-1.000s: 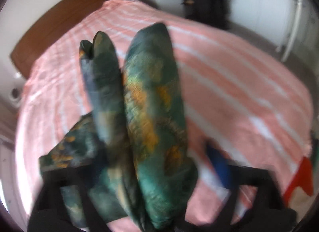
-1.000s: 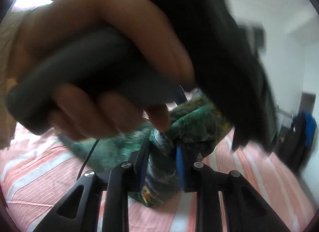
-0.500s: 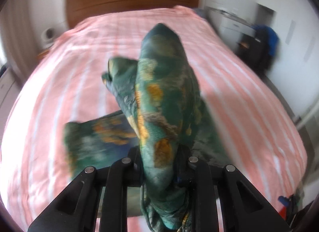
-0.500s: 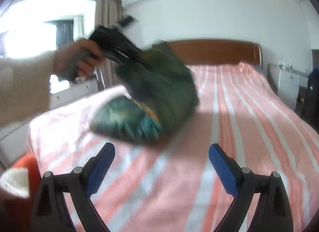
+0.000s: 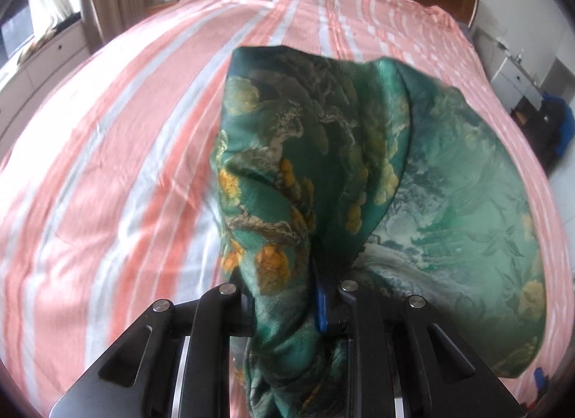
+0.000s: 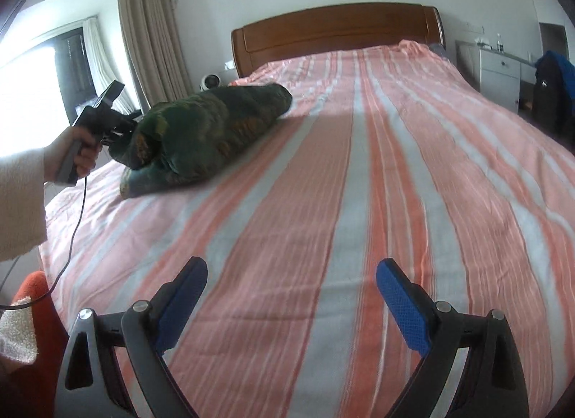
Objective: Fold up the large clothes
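Note:
A green garment with yellow and grey print point(image 5: 316, 173) fills the middle of the left wrist view, bunched and draped ahead over the bed point(image 5: 107, 152). My left gripper point(image 5: 287, 295) is shut on its gathered end. In the right wrist view the same garment point(image 6: 212, 130) rests as a folded bundle on the left side of the bed point(image 6: 359, 184), with the left gripper point(image 6: 122, 123) at its near end. My right gripper point(image 6: 291, 292) is open and empty, low over the bed's near end, well apart from the garment.
A wooden headboard point(image 6: 334, 30) stands at the far end. Curtains point(image 6: 151, 44) and a bright window point(image 6: 43, 80) are on the left. A white dresser point(image 6: 499, 69) and a dark chair with blue clothing point(image 6: 553, 87) are on the right. An orange item point(image 6: 32, 328) lies lower left.
My right gripper let go of the garment, opened, and drew back to the bed's near end. My left gripper swung the garment down onto the left side of the bed.

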Tool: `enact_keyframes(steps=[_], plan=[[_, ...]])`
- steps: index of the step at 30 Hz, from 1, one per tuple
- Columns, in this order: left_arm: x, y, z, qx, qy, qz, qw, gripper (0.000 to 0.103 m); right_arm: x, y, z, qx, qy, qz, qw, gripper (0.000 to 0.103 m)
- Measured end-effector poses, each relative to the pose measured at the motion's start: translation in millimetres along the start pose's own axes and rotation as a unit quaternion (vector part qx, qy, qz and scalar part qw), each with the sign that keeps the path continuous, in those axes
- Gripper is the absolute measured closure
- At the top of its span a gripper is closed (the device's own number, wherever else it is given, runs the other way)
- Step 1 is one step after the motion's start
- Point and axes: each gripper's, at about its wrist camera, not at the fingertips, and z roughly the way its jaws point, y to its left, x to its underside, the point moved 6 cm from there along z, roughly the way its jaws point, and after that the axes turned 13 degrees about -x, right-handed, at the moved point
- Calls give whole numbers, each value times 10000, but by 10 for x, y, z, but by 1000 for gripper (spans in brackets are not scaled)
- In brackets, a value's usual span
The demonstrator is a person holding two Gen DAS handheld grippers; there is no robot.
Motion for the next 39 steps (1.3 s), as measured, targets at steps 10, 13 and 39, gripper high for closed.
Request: enact_keyframes(steps=[10, 13, 39], plan=[[-40, 154, -123, 672, 55, -610, 9959, 60, 31, 25, 82, -36, 81, -110, 9999, 9], [-34, 197, -218, 690, 0, -701, 9951, 56, 82, 6, 143, -93, 170, -77, 9998, 9], [1419, 368, -929, -212, -1276, -647, 9895, 6, -597, 209, 278, -812, -34, 528, 9953, 6]])
